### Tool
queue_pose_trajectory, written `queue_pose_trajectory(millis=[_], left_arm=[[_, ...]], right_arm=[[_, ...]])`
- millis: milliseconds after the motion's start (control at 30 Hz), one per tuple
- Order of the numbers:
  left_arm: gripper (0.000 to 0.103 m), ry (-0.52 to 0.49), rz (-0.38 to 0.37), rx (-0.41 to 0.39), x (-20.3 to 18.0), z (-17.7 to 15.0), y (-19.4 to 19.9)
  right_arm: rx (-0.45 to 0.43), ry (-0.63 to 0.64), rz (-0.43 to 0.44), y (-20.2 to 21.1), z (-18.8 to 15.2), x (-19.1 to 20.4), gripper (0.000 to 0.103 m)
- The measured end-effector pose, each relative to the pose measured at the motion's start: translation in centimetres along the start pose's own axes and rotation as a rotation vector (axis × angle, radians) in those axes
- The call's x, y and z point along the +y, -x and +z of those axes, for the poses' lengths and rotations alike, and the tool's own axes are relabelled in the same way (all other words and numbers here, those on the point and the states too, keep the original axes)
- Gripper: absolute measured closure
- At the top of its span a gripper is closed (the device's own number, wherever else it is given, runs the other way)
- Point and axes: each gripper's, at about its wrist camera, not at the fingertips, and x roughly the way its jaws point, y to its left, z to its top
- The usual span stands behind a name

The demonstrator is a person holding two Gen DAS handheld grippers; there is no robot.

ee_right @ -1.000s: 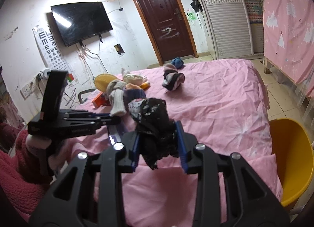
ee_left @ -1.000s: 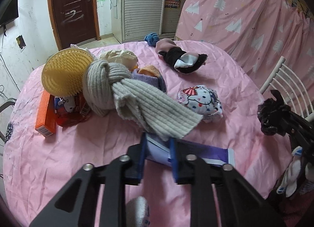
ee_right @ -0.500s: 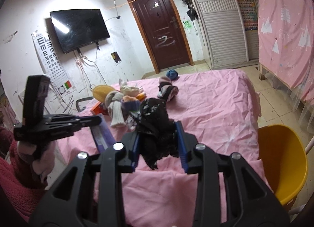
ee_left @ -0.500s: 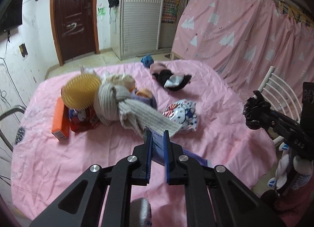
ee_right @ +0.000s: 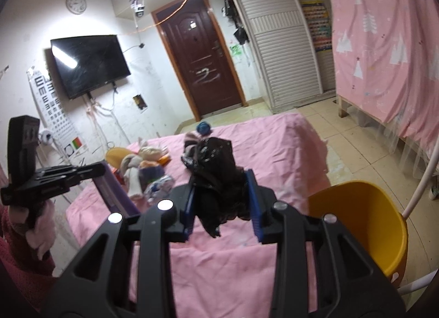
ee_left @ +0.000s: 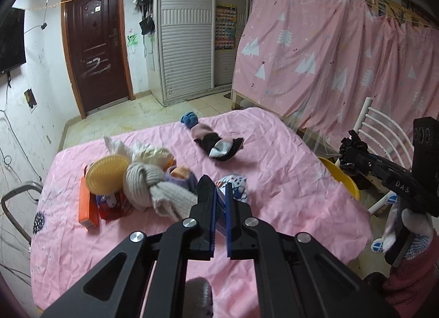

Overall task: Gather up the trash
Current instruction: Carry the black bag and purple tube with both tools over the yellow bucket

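My left gripper (ee_left: 219, 194) is shut on a flat purple box (ee_right: 115, 194), held above the pink table (ee_left: 274, 180); the box shows edge-on between the pads in the left wrist view (ee_left: 221, 205). My right gripper (ee_right: 219, 191) is shut on a crumpled black plastic bag (ee_right: 216, 178), held above the table's right edge; the bag also shows in the left wrist view (ee_left: 349, 153). A yellow bucket (ee_right: 365, 224) stands on the floor just right of the table, below and right of the right gripper.
On the table lie a grey knit scarf (ee_left: 153, 189), a yellow round brush (ee_left: 107, 172), an orange box (ee_left: 87, 205), a patterned pouch (ee_left: 236, 183), a black-pink sock bundle (ee_left: 216, 145) and a blue ball (ee_left: 189, 119). A white chair (ee_left: 384, 131) stands behind the bucket.
My left gripper closed on the purple box and lifted it off the table, pulling back. My right gripper rose with the black bag and now hangs nearer the yellow bucket.
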Motion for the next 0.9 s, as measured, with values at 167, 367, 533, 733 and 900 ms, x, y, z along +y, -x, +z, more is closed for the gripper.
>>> queue_pose_trajectory(millis=[167, 367, 533, 733, 900], left_arm=[[0.103, -0.036, -0.006, -0.036, -1.5, 1.8, 0.7], [0.103, -0.112, -0.029, -0.093, -4.9, 5.1, 1.0], [0.103, -0.142, -0.021, -0.097, -6.5, 6.4, 0.4], [0.096, -0.233, 0.099, -0.008, -6.0, 4.6, -2.4], [0.026, -0.231, 0.118, 0.085, -4.5, 3.1, -5.8]], right_arm=[[-0.033, -0.030, -0.037, 1.0, 0.3, -1.6, 0.072], [-0.073, -0.064, -0.093, 2.2, 0.6, -3.9, 0.072], [-0.079, -0.104, -0.102, 2.4, 0.5, -6.0, 0.072], [-0.054, -0.137, -0.101, 1.6, 0.0, -7.4, 0.072], [-0.030, -0.149, -0.103, 0.8, -0.4, -7.7, 0.072]])
